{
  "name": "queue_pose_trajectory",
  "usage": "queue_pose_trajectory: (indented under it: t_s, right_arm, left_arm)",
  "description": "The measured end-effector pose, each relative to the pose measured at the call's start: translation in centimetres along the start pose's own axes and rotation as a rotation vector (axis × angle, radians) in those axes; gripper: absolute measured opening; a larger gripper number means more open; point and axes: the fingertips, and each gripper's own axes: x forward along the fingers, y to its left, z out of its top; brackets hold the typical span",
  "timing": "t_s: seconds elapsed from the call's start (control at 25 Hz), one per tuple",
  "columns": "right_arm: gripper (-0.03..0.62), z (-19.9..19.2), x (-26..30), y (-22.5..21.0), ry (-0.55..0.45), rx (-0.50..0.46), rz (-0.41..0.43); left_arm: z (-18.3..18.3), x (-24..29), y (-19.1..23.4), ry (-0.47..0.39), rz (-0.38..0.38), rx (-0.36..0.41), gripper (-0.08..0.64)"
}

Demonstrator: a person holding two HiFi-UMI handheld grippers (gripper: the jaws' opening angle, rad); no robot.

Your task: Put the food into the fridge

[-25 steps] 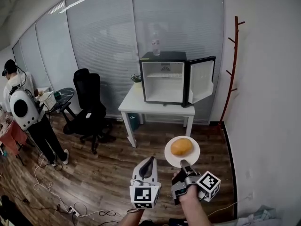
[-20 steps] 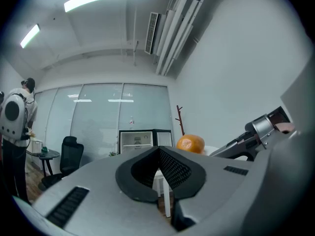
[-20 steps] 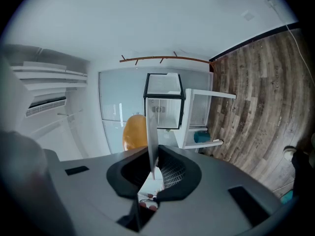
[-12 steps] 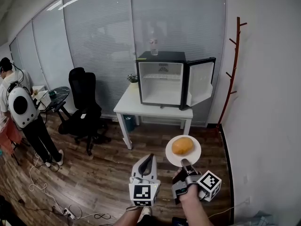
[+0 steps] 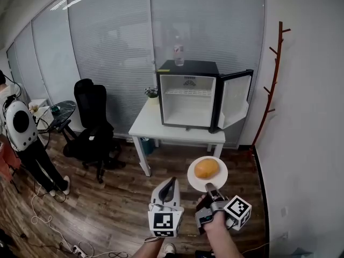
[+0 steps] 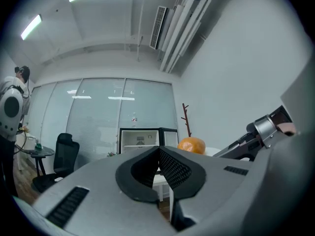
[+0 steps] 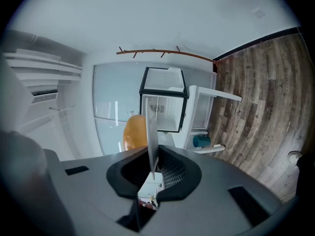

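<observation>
A white plate with an orange bun on it is held out in front of me, above the wooden floor. My right gripper is shut on the plate's near rim; in the right gripper view the plate stands edge-on between the jaws with the bun beside it. My left gripper hangs beside it, shut and empty; its own view shows the jaws touching and the bun beyond. The black mini fridge stands on a white table ahead, its door swung open to the right.
A clear bottle stands on top of the fridge. A black office chair is left of the table. A person with a white backpack stands at the far left. A wooden coat rack leans on the right wall. Cables lie on the floor.
I have moved a little closer to the fridge and table. The person at the left has drifted toward the frame's edge. Both grippers and the plate keep their places.
</observation>
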Motion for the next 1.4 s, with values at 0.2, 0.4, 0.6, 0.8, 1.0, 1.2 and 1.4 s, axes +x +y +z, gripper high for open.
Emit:
queue_pose_trajectory:
  t_s: [0.2,0.4,0.6,0.8,1.0,1.2,1.4]
  right_arm:
    - [0.051,-0.5,5.6,1.0,-0.014,-0.003,-0.001]
    - [0.051,-1.0,11.1,2.3,-0.021,-0.005,0.011]
    - [0.051,-0.5,14.4,2.2,-0.047,0.003,0.011]
    - [0.051,0.7,17.1,1.5,-0.054,0.015,0.005]
    - [0.051,3.1,20.4,0.8,-0.048,0.031,0.007]
    - [0.051,6.5,24.3,0.9,-0.023,0.031,-0.002]
    - [0.051,10.4,28.1,1.7,0.006,0.026,0.003]
  left_arm:
    - [-0.5,3.4,4.8,-0.008,0.011,-0.016,0.026]
    - [-0.7,7.2,9.2,-0.021,0.013,-0.031,0.026]
    - [-1.3,10.3,11.2,-0.023,-0.009,-0.030,0.026]
    - [-2.1,13.4,11.6,-0.024,-0.022,-0.032,0.026]
    - [-3.1,17.5,11.3,-0.015,-0.031,-0.020,0.026]
    - [-3.4,22.5,10.7,-0.005,-0.018,-0.020,0.026]
    - [-3.0,28.0,9.8,-0.009,0.000,-0.016,0.026]
